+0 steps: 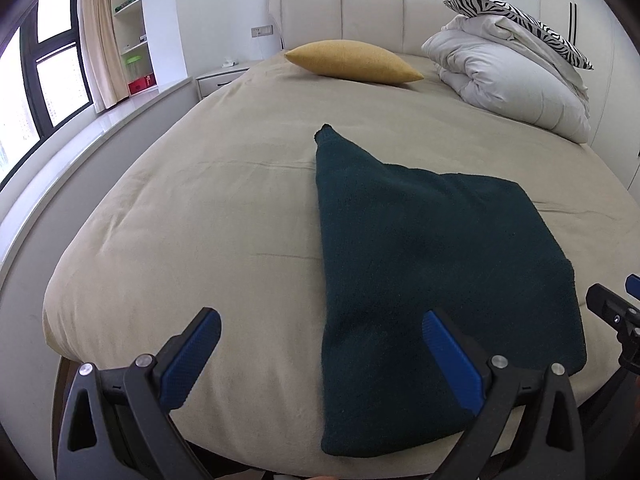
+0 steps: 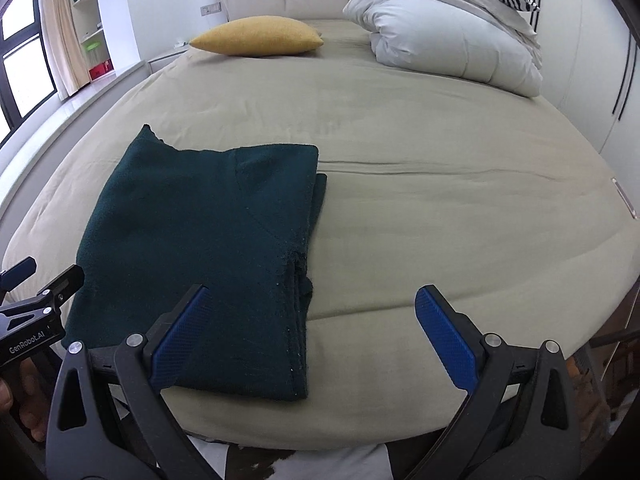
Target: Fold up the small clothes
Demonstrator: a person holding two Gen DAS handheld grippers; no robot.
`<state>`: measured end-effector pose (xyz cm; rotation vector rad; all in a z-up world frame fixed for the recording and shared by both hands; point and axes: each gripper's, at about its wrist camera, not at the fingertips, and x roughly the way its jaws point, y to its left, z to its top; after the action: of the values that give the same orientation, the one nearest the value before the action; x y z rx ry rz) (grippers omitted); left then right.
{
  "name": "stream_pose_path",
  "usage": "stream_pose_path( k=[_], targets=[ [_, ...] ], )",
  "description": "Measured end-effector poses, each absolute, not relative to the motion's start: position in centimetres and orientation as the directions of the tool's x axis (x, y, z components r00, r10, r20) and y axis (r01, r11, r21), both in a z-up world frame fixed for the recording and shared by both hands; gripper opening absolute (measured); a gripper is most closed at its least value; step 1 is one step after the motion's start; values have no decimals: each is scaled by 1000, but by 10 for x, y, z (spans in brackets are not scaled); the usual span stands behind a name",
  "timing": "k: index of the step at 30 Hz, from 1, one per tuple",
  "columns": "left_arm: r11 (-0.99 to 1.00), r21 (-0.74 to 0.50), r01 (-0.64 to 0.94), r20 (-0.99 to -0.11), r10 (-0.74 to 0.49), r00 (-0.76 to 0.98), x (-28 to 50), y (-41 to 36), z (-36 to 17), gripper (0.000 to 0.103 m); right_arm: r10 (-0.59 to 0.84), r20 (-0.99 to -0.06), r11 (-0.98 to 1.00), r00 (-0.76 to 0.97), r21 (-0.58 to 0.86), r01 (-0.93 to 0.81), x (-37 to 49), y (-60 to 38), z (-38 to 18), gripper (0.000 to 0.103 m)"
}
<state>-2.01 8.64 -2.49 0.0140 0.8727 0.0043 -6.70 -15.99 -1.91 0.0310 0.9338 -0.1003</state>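
A dark green knitted garment (image 1: pixel 432 264) lies partly folded on the beige bed (image 1: pixel 192 220), near its front edge. One pointed end stretches away toward the headboard. In the right wrist view the same garment (image 2: pixel 200 240) shows layered edges along its right side. My left gripper (image 1: pixel 320 328) hovers open above the garment's near left edge, holding nothing. My right gripper (image 2: pixel 312 304) hangs open over the garment's near right edge, also with nothing in it. The right gripper's tip (image 1: pixel 616 312) shows at the right edge of the left wrist view.
A yellow pillow (image 1: pixel 352 62) lies near the headboard. A folded white duvet (image 1: pixel 508 76) with a zebra-print pillow (image 1: pixel 516 20) on top sits at the back right. A window ledge (image 1: pixel 100 132) and shelves run along the left; wardrobe doors stand at the right.
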Motion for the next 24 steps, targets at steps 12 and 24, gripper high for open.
stream_pose_path(
  k=[12,24],
  targets=[
    [999,46,-13,-743,43,668,-25,83,-21,103,-78,-801,996,594,-34,85,-70,-148,-13,103],
    [999,48,-13,-742,44,669,-26,82,-21,103,-71,-804,996,591,-25,85,-70,-146,-14,103]
  ],
)
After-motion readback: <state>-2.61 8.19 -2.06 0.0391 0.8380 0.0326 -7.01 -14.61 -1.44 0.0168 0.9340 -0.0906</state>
